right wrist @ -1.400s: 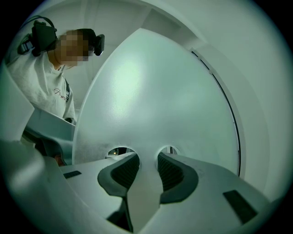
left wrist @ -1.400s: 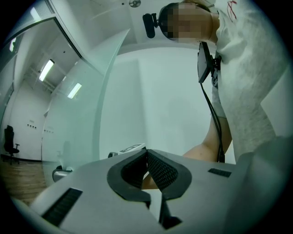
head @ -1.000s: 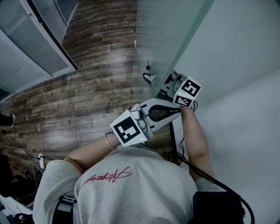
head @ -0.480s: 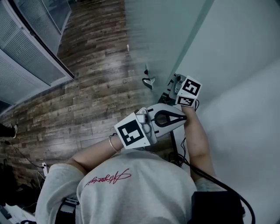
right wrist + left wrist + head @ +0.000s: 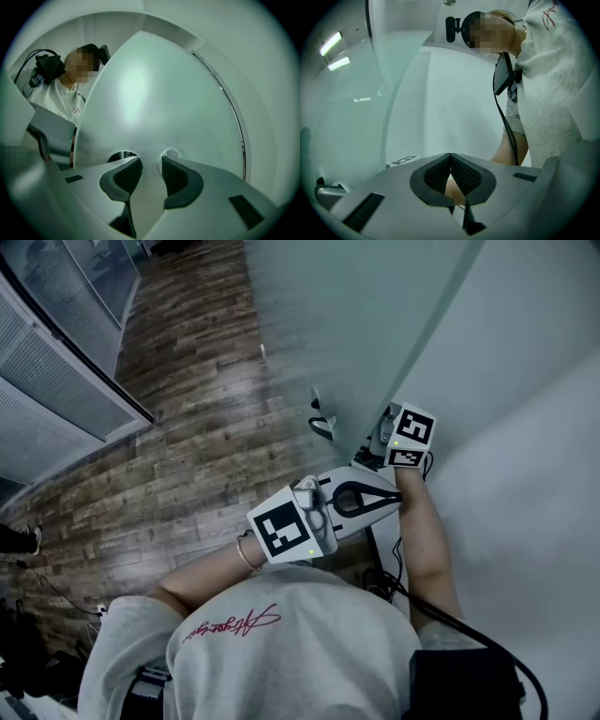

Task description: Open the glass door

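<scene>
The frosted glass door (image 5: 356, 324) stands ahead of me, and it fills the right gripper view (image 5: 154, 93). My right gripper (image 5: 151, 161) is shut on the door's pale handle (image 5: 147, 187), which runs between its two pads. In the head view that gripper (image 5: 380, 434) sits at the door's edge under its marker cube. A metal handle piece (image 5: 322, 420) shows through the glass just left of it. My left gripper (image 5: 389, 493) lies level beside the right forearm. Its tips are shut together on nothing (image 5: 450, 155).
A white wall (image 5: 525, 381) runs along the right. Dark wooden flooring (image 5: 187, 427) lies beyond the glass, with a slatted partition (image 5: 56, 381) at far left. A black cable (image 5: 450, 615) trails from the right arm across my body.
The door's edge has swung a little to the right with the right gripper still on its handle. The left gripper followed beside it.
</scene>
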`<state>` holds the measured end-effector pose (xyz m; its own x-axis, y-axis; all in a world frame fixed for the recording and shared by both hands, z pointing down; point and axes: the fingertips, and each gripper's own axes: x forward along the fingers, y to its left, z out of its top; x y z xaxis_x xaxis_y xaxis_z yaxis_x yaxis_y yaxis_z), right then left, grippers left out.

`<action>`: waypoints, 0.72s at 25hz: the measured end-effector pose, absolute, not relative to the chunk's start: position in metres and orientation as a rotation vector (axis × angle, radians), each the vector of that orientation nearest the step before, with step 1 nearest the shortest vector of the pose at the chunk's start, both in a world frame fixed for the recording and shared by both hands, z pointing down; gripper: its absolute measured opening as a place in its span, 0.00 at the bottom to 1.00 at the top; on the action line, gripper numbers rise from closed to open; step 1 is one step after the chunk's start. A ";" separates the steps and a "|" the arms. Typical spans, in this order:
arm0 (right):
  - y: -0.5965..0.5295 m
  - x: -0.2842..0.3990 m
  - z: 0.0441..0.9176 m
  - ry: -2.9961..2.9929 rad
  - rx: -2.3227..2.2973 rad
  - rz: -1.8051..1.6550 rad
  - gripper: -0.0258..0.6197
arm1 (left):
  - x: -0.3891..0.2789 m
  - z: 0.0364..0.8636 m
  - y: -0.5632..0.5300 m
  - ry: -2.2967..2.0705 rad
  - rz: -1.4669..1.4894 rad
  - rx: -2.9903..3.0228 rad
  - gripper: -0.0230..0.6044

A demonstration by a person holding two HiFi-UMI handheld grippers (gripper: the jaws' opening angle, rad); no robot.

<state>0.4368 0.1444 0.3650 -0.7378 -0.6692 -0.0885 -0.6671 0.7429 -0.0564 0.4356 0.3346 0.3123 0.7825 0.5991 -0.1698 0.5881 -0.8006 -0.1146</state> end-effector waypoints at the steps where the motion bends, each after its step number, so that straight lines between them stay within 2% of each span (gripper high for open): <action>1: 0.145 0.440 0.365 2.836 -1.081 -0.037 0.25 | 0.438 0.311 0.336 -0.978 0.310 -2.909 0.06; 18: 0.159 0.471 0.355 2.848 -1.036 -0.091 0.26 | 0.453 0.311 0.340 -1.034 0.282 -2.898 0.06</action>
<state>0.4707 0.1586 0.3551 -0.7610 -0.6435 -0.0824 -0.6369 0.7653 -0.0936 0.4528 0.3404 0.3108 0.7594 0.6322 -0.1539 0.6227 -0.7747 -0.1100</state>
